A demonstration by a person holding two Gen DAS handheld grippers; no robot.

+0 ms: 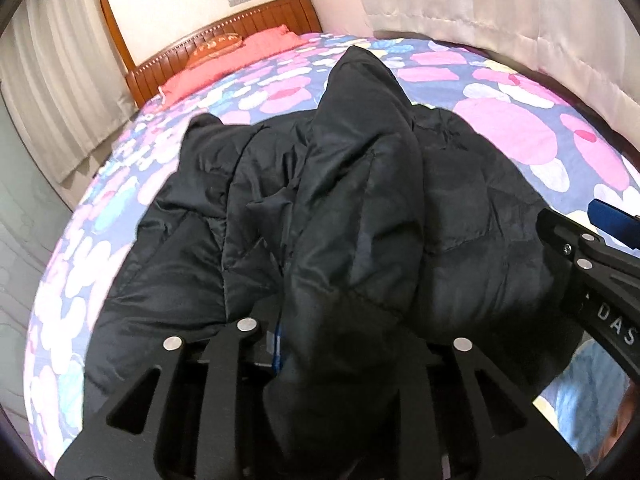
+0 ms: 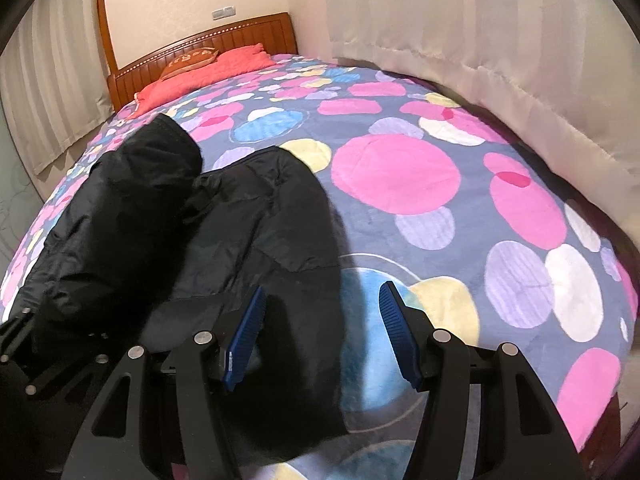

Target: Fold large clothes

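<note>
One black puffer jacket point(image 1: 360, 208) bunched on my flowered bed point(image 2: 440, 184), my left tongs point(image 1: 320, 360) buried under a sleeve fold, grip unclear, my right tongs point(image 2: 320, 332) spread loose over its edge, unclenched

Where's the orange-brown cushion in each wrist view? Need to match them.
Left wrist: orange-brown cushion upper left, against the wooden headboard, left of the red pillow.
Right wrist: cushion upper left, also on the headboard, partly over the pillow.
Shared landmark: the black jacket on the spotted bedspread.
</note>
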